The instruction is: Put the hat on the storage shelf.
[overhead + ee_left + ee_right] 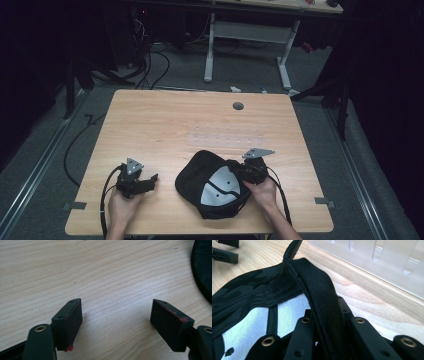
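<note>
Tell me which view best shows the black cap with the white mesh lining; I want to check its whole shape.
The high view: the black cap with white mesh lining lies upside down on the table, whole outline visible. The right gripper view shows its rim pinched between that gripper's jaws, close up. The left gripper view catches a dark edge.

A light wooden table [150, 125] carries a black cap [212, 184] lying upside down with its white lining up. Just beyond the cap lies a clear plastic sheet [227, 138]. Farther beyond that, a round grey grommet [238, 106] sits in the tabletop.
</note>
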